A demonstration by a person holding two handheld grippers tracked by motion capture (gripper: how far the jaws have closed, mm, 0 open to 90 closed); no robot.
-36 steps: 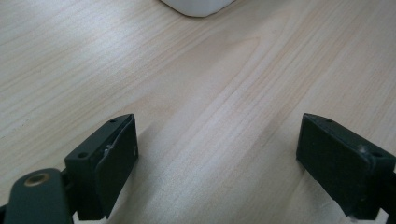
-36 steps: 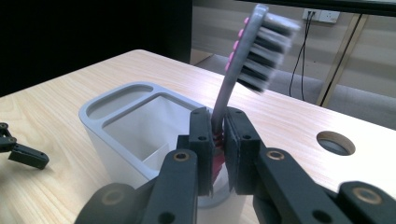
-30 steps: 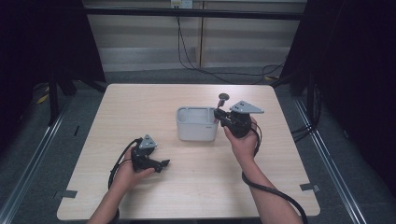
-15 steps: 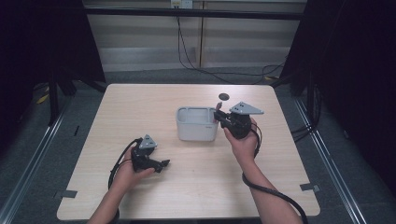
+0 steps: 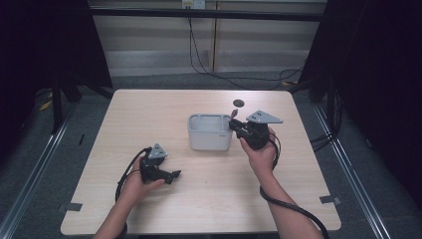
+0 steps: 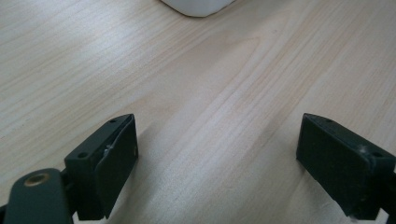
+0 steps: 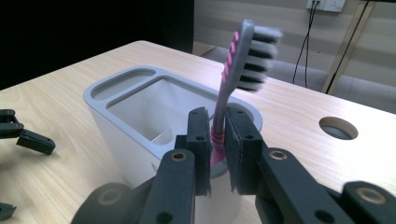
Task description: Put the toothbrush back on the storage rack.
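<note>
A white toothbrush holder (image 5: 209,133) (image 7: 140,109) stands mid-table, with a large compartment and smaller slots along its rim. My right gripper (image 5: 234,124) (image 7: 217,140) is at its right end, shut on the pink handle of a toothbrush (image 7: 227,88) held upright, its grey bristled head on top. The handle's lower end is over the holder's right-end slot, hidden behind the jaws. My left gripper (image 5: 171,175) (image 6: 217,158) rests low over the bare tabletop at front left, open with nothing between its jaws. The holder's base (image 6: 198,5) lies beyond it.
A round cable hole (image 5: 238,103) (image 7: 338,127) is cut in the wooden table (image 5: 149,114) behind the holder. Both grippers trail black cables toward the front edge. Dark floor and metal rails surround the table.
My right gripper has come down and slightly left with the toothbrush, closing on the holder's right end. The left gripper has stayed in place.
</note>
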